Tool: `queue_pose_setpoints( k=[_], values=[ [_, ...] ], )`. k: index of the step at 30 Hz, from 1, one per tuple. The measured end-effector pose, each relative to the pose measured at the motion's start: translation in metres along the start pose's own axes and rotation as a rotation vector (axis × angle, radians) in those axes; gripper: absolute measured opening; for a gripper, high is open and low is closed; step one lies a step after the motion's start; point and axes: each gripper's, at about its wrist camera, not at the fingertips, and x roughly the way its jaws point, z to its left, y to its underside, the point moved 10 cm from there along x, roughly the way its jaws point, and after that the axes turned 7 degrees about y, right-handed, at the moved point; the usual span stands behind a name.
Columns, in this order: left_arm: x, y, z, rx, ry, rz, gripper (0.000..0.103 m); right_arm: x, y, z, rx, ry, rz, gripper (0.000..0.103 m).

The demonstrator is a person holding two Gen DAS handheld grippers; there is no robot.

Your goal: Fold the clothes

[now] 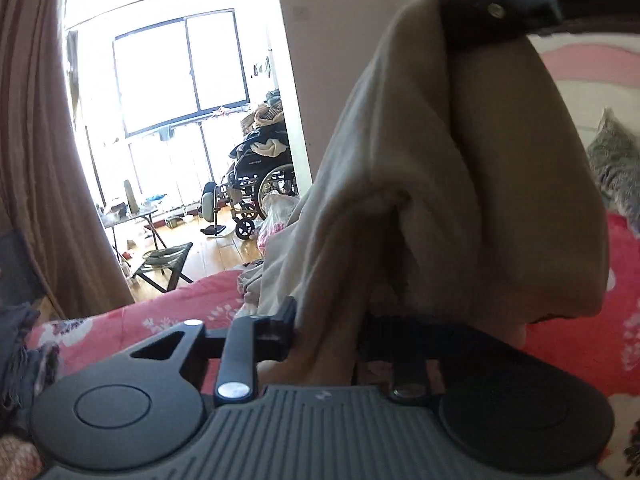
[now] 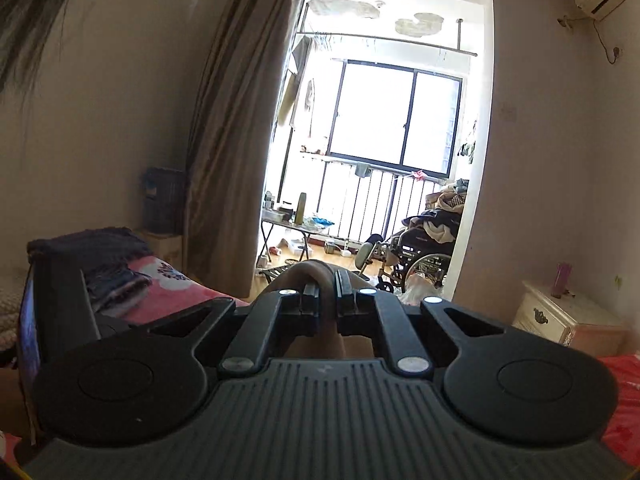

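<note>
A beige garment (image 1: 460, 168) hangs in a tall drape over the red floral bed (image 1: 580, 340). Its top corner is pinched by my right gripper (image 1: 500, 12), seen at the upper right of the left wrist view. Lower down, the cloth runs between the fingers of my left gripper (image 1: 328, 332), which is shut on it; the right-hand finger is hidden under the fabric. In the right wrist view, my right gripper (image 2: 326, 292) is shut on a narrow fold of the beige garment (image 2: 316, 270), held up and pointing towards the balcony doorway.
Dark folded clothes (image 2: 108, 276) lie on the bed (image 2: 168, 300) at the left. A brown curtain (image 2: 236, 140) hangs beside the doorway. Beyond it stand a wheelchair (image 2: 420, 256) piled with clothes and a folding table (image 2: 288, 228). A white nightstand (image 2: 560, 316) sits at the right.
</note>
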Motion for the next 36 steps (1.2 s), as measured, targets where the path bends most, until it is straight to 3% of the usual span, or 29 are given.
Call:
queue_pose_setpoints(
  k=[7,15,20,25,30,34,36],
  values=[
    [-0.107,-0.037,0.006,-0.051,-0.046,-0.141,0.015,-0.079,-0.049,0.008,-0.017,-0.030,-0.134,0.005],
    [-0.262,-0.134,0.008,-0.019,-0.072,-0.327,0.014,-0.164,-0.150,0.009,0.095,-0.094,-0.267,0.006],
    [-0.347,-0.185,-0.006,0.013,-0.042,-0.378,0.014,-0.210,-0.208,0.011,0.180,-0.169,-0.341,0.006],
    [-0.411,-0.218,-0.012,0.030,-0.016,-0.420,0.014,-0.243,-0.243,0.004,0.305,-0.283,-0.346,0.006],
    [-0.407,-0.208,0.002,0.001,0.023,-0.377,0.015,-0.240,-0.232,0.000,0.395,-0.336,-0.287,0.006],
    [-0.348,-0.146,0.030,-0.029,0.022,-0.224,0.017,-0.194,-0.181,0.007,0.431,-0.337,-0.122,0.006],
    [-0.302,-0.111,0.036,-0.035,0.025,-0.118,0.027,-0.164,-0.147,0.013,0.430,-0.318,-0.022,0.006]
  ],
)
